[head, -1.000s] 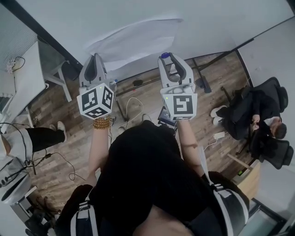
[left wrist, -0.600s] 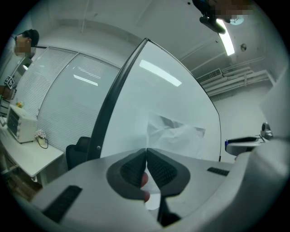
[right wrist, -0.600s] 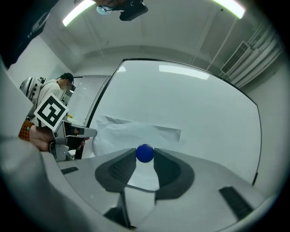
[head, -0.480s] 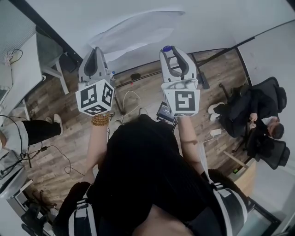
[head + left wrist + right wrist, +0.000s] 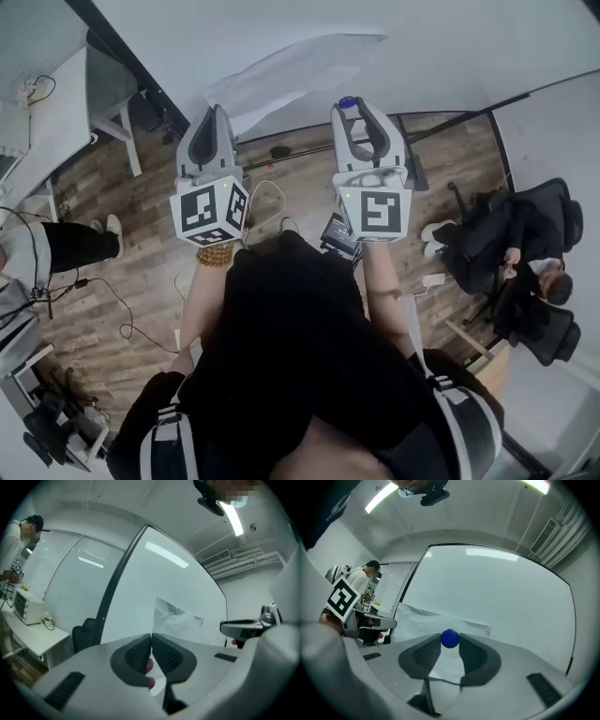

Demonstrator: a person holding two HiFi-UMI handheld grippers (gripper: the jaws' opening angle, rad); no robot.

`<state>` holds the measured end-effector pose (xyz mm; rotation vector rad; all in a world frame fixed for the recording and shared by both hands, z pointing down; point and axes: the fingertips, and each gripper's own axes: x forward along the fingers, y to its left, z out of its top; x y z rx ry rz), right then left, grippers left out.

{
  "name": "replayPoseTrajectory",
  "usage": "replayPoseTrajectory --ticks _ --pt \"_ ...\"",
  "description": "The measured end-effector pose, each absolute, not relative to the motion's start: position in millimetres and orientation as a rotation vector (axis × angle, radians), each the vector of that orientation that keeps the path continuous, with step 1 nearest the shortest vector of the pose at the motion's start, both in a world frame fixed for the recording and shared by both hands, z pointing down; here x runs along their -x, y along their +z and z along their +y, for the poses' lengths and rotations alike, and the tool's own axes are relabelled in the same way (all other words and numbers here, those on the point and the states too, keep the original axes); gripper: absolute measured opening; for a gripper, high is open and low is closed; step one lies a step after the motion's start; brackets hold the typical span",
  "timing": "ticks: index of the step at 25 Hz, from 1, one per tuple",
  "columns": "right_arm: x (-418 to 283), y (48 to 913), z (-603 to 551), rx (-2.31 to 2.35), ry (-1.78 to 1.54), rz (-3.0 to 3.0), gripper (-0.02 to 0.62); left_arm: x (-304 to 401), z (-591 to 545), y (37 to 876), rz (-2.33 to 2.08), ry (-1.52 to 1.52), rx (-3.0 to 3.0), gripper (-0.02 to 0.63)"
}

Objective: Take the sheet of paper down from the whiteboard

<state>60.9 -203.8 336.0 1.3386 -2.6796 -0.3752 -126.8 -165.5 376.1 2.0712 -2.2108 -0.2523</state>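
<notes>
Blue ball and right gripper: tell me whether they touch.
Touching. The right gripper view shows the right gripper clamping the blue ball between both jaws.

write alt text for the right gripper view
The right hand-held gripper pinches a small blue ball-shaped magnet between its jaw tips, in front of a crinkled sheet of paper against the whiteboard. The left hand-held gripper shows at the left.

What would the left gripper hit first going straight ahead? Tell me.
Most likely the sheet of paper on the whiteboard: its left part lies just ahead of the left gripper, whose jaws are shut. Depth is unclear.
</notes>
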Motion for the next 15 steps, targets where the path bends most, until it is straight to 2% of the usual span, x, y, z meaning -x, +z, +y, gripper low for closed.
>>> replayPoseTrajectory --ticks 5,15 --pt "-31.7 337.1 -189.0 -1.251 -0.450 -2.755 0.121 123.9 -148.6 389.4 -2.211 -0.246 -2.032 0.017" --pt "-19.8 366.5 -169.4 -1.245 -0.300 -2.815 0.121 117.0 -111.6 409.2 -2.287 -0.200 -1.943 0.017"
